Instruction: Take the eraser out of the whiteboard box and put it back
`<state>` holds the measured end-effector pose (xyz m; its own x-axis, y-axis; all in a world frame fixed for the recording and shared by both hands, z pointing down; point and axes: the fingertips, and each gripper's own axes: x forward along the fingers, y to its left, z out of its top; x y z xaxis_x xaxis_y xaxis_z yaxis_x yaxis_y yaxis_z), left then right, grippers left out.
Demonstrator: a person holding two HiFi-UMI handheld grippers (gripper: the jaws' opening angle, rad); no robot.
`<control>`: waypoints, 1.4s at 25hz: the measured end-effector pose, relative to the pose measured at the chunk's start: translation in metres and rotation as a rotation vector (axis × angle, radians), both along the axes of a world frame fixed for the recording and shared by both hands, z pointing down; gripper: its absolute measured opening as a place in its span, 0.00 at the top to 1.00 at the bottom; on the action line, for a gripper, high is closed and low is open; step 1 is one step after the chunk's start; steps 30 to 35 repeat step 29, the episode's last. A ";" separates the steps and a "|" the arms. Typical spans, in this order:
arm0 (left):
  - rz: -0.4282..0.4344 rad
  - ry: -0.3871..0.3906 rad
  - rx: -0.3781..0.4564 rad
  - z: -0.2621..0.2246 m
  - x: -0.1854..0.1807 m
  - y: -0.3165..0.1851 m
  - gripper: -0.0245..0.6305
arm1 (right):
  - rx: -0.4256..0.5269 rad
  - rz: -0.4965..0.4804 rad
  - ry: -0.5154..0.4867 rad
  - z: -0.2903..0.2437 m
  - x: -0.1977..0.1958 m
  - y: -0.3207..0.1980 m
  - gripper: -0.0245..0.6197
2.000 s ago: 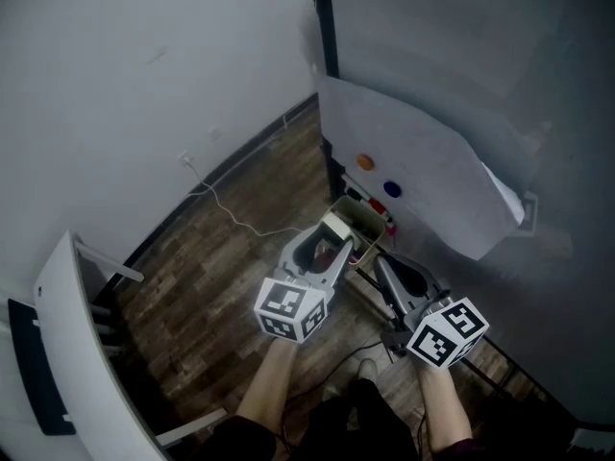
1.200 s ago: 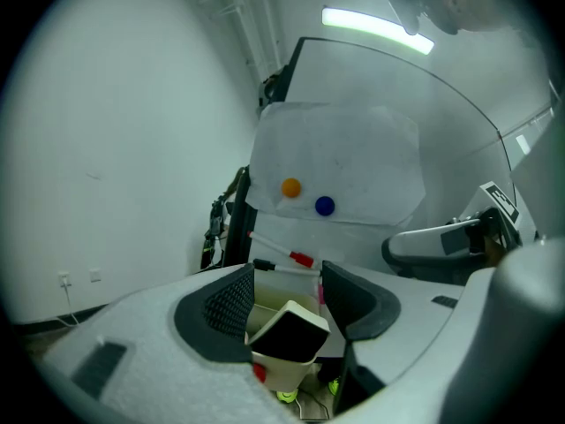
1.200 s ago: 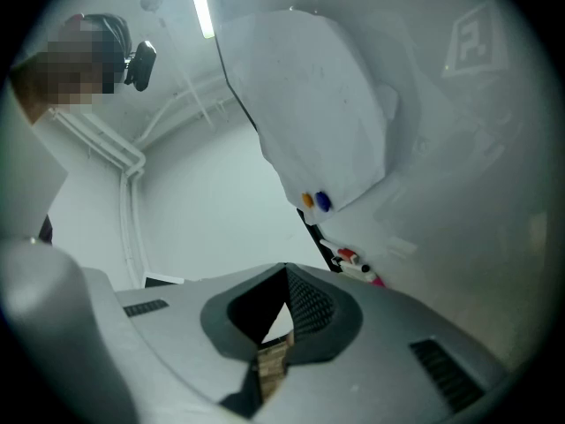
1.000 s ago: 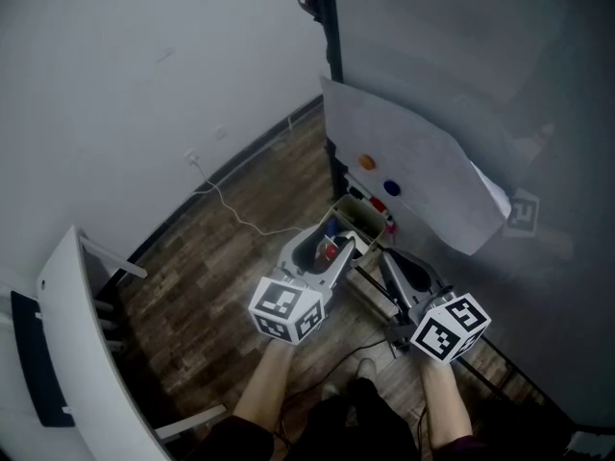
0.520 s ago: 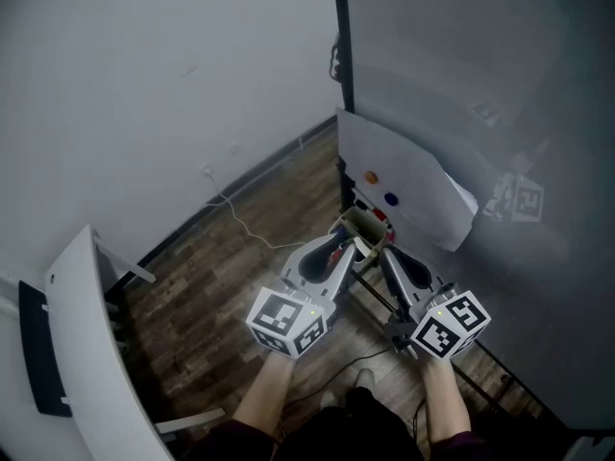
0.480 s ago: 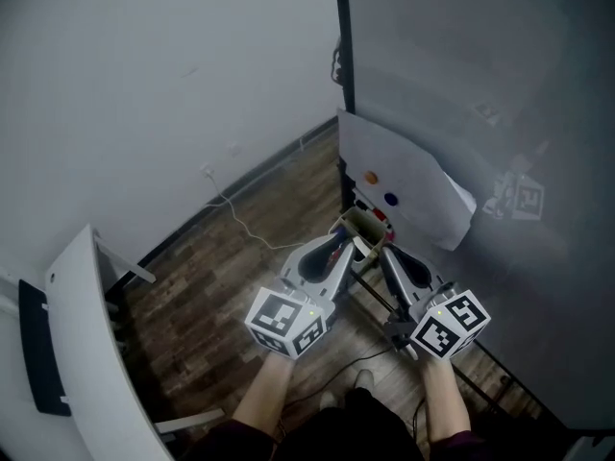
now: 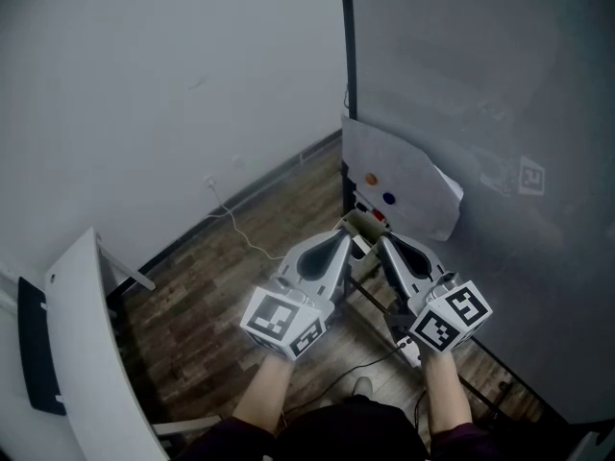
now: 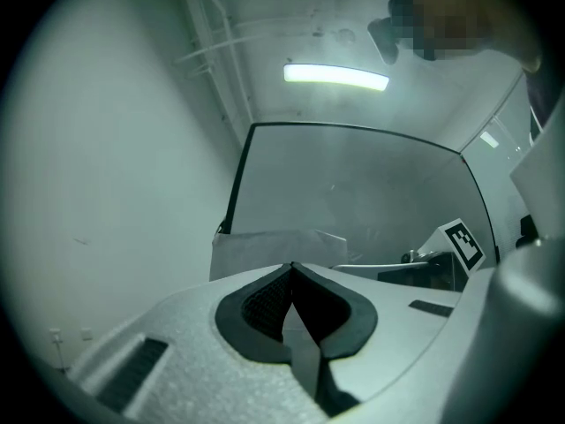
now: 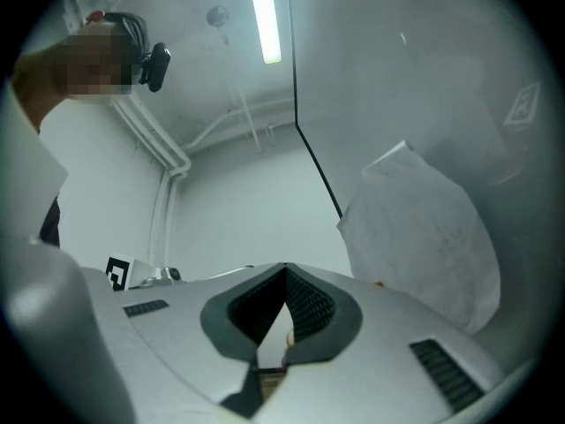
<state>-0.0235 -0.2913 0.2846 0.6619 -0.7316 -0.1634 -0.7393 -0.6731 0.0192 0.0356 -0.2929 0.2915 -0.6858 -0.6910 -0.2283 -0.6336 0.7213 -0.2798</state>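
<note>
Both grippers point toward 12 o'clock in the head view, their tips side by side just short of the whiteboard box [image 7: 362,222]. The left gripper [image 8: 292,267] has just been closing its jaws. Its own view shows the 2 pads meeting at the tip with nothing between them. The right gripper [image 9: 284,268] is likewise closed on nothing, its pads touching at the tip.

The box stands at the foot of the whiteboard [image 7: 480,104]. Only its near rim and a strip of its inside show between the 2 tips, which cover the rest. The eraser cannot be made out in any view. Neither gripper holds it, and whether it lies in the box cannot be told.

At 1 o'clock from the box a crumpled paper sheet [image 7: 408,166] hangs on the board. An orange dot [image 7: 371,179] and a blue dot [image 7: 388,199] sit at its lower left, too small to identify. Both gripper views tilt up toward wall and ceiling, so the box is out of their sight. At 8 o'clock a curved white panel [image 7: 82,353] is cut off by the frame edge.
</note>
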 end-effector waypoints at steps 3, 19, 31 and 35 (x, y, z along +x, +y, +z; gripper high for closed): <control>-0.002 0.002 0.012 -0.003 -0.004 0.004 0.96 | 0.025 0.003 0.022 -0.002 -0.005 0.005 0.96; -0.027 0.002 0.011 -0.002 -0.026 0.004 0.96 | 0.028 -0.011 0.021 -0.005 -0.021 0.006 0.96; -0.010 0.003 -0.015 0.009 -0.027 -0.002 0.96 | 0.016 -0.003 0.027 -0.002 -0.022 0.000 0.96; -0.010 0.003 -0.015 0.009 -0.027 -0.002 0.96 | 0.016 -0.003 0.027 -0.002 -0.022 0.000 0.96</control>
